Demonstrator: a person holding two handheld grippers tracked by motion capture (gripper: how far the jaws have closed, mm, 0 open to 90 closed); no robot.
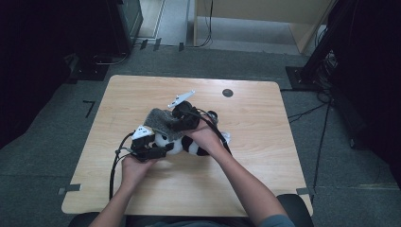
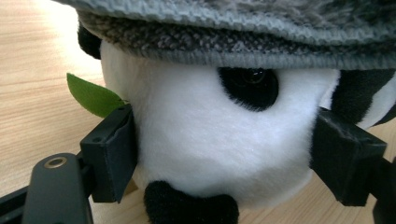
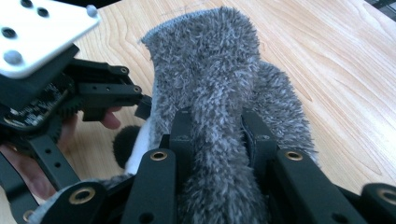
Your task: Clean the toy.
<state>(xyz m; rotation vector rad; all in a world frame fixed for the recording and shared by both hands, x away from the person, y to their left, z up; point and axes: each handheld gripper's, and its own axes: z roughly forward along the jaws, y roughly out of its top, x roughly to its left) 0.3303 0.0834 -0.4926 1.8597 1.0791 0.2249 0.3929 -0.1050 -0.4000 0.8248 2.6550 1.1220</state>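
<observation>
A black-and-white panda plush (image 1: pixel 191 145) lies at the middle of the wooden table (image 1: pixel 265 127), with a grey fuzzy knit hat (image 1: pixel 158 120) over its head. In the left gripper view my left gripper (image 2: pixel 229 154) clasps the panda's white head (image 2: pixel 219 135), one pad on each side. The hat's rim (image 2: pixel 233 51) runs just above, and a green leaf (image 2: pixel 93 95) pokes out at the left. My right gripper (image 3: pixel 218 123) is shut on a raised fold of the hat (image 3: pixel 210 70). In the high view the left gripper (image 1: pixel 150 145) sits at the panda's left and the right gripper (image 1: pixel 182 118) above it.
A small dark round disc (image 1: pixel 227 92) lies on the table's far side. Dark stands and cables (image 1: pixel 312 66) ring the table on the grey carpet. The other gripper's body with its pale plate (image 3: pixel 42 32) sits close at the left of the right gripper view.
</observation>
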